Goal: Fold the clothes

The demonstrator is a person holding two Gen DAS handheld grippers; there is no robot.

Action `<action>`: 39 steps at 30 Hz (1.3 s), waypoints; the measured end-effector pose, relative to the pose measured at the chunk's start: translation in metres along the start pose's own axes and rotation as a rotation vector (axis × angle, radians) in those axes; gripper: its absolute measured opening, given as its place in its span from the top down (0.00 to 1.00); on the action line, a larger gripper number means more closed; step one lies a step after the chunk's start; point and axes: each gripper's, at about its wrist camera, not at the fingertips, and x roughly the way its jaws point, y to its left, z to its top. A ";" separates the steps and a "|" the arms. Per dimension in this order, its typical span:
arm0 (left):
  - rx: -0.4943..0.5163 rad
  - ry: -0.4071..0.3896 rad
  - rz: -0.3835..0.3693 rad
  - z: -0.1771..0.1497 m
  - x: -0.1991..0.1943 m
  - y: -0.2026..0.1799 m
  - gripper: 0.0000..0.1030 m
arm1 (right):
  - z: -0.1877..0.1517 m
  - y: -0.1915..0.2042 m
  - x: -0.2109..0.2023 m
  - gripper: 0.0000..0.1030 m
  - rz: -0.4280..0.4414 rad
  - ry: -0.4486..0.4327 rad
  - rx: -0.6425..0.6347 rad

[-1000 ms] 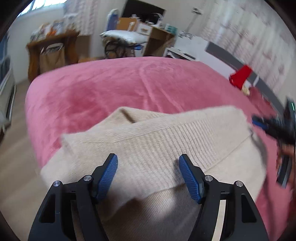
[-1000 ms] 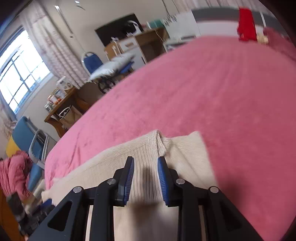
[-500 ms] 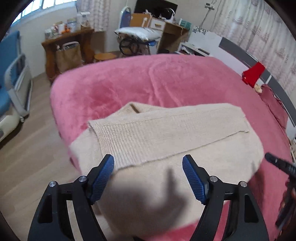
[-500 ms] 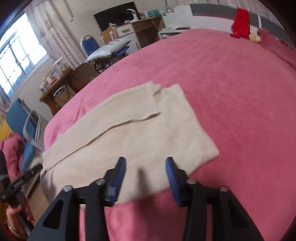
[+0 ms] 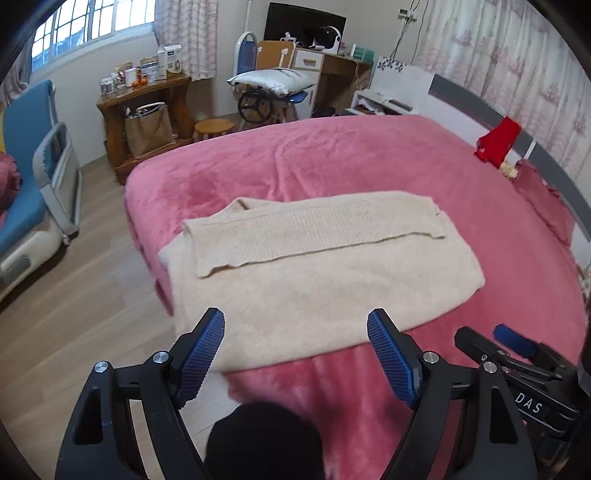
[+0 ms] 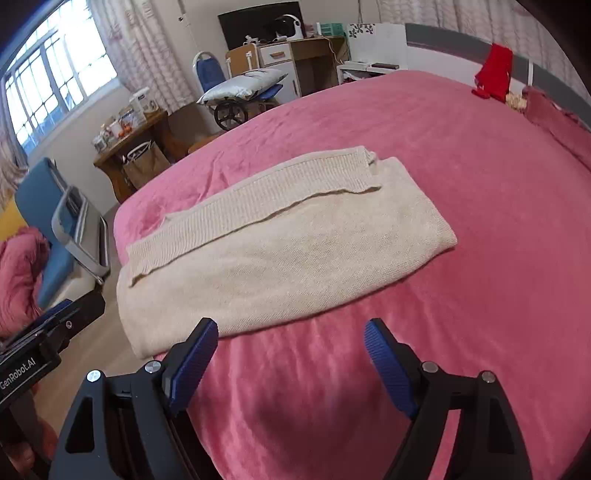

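Pink bed [image 5: 332,162] w/ folded cream sweater [image 5: 317,273]; left gripper [image 5: 295,343] & right gripper [image 6: 291,343] both spread wide, holding nothing.

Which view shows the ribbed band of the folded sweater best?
The left wrist view: the ribbed band lies nearly square-on with both ends visible. The right wrist view shows it whole too, but slanted away.

Shelf items [image 5: 142,74] (by the window) too small.

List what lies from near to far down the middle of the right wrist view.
right gripper → bare pink blanket → folded cream sweater → more pink blanket → wheelchair with a pillow → dark TV screen
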 end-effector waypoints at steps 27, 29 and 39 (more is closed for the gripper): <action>-0.016 -0.053 0.070 -0.006 -0.031 0.009 0.21 | 0.007 0.055 -0.008 0.19 -0.088 -0.046 -0.185; -0.003 -0.065 0.080 -0.005 -0.033 0.007 0.21 | 0.006 0.055 -0.008 0.19 -0.086 -0.045 -0.182; -0.051 -0.033 0.011 -0.005 -0.030 0.010 0.21 | 0.004 0.056 -0.008 0.19 -0.080 -0.044 -0.190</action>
